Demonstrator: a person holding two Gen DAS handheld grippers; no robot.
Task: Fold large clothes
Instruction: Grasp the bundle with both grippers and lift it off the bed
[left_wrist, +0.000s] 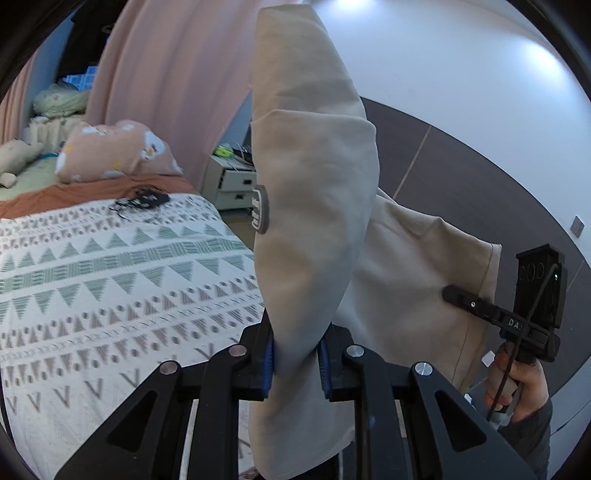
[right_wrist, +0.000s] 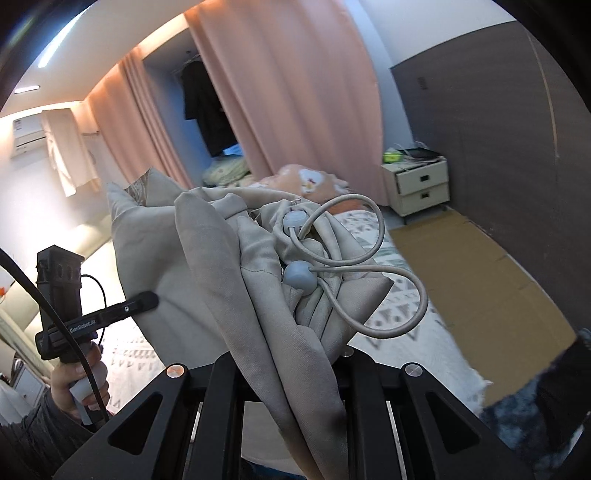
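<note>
Left claw (left_wrist: 295, 365): clamped on beige garment (left_wrist: 314, 166) (held aloft). Right claw (right_wrist: 288, 365): clamped on same garment, drawstring (right_wrist: 369, 258) dangling. Patterned bed (left_wrist: 110, 277) beneath.

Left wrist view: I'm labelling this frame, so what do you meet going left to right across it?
Peach pillow → patterned bedspread → white nightstand → beige garment pinched in the left gripper → right gripper, also on the garment.

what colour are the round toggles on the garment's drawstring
Pale grey-blue toggles on a beige drawstring; the garment is beige too. Clearest in the right wrist view.
</note>
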